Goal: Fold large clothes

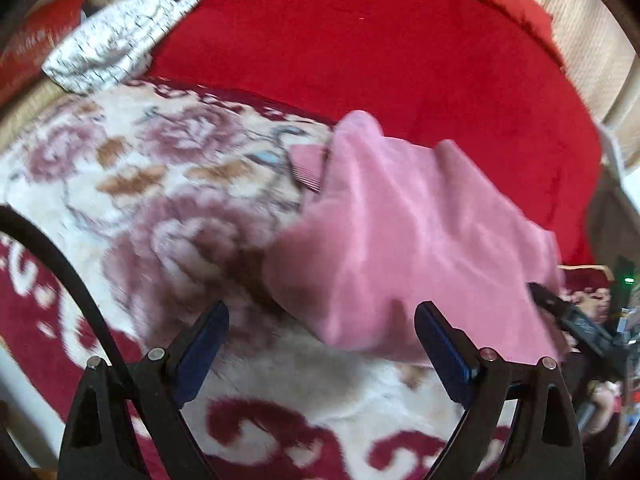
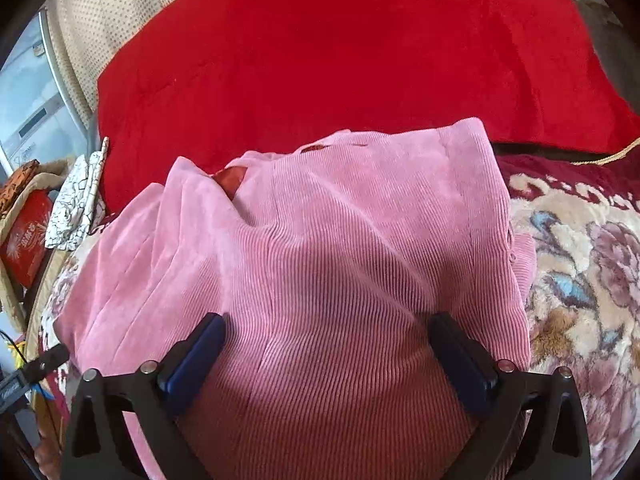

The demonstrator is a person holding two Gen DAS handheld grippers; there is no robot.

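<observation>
The pink corduroy garment (image 2: pixel 320 248), bunched on the floral blanket (image 1: pixel 140 184), looked soft and floppy, best pinched at a hem, while the left gripper (image 1: pixel 320 344) and right gripper (image 2: pixel 326 352) both gaped, holding nothing.

floral blanket (image 1: pixel 168 184) | red blanket (image 2: pixel 340 52) | patterned white cloth (image 1: pixel 116 40) | red box (image 2: pixel 26 236)

I see the garment (image 2: pixel 328 248) lying on the patterned blanket (image 2: pixel 580 280), which I take as my landmark. Behind the blanket spreads the plain bedcover (image 2: pixel 320 60). At the blanket's far left corner sits a crumpled cloth (image 1: pixel 108 40); beyond its left edge stands a box (image 2: pixel 26 236).
</observation>
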